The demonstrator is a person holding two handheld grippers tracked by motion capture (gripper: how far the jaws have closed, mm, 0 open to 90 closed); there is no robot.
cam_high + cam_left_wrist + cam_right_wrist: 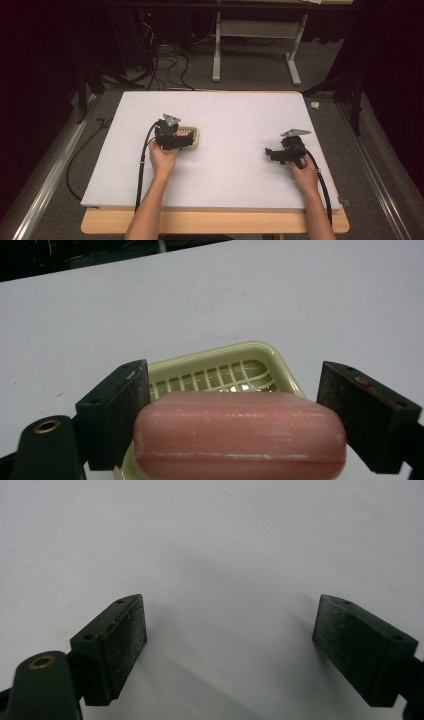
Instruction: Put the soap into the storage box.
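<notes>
Left gripper view: pink soap bar (pixel 240 435) lies between the spread left hand-held gripper (pixel 235 412) jaws.

Overhead (forward-down), two close finger-level views

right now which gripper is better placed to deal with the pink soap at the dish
Left. The left gripper has its open jaws either side of the pink soap, over the yellow dish. The right gripper is open over bare table, far off.
</notes>
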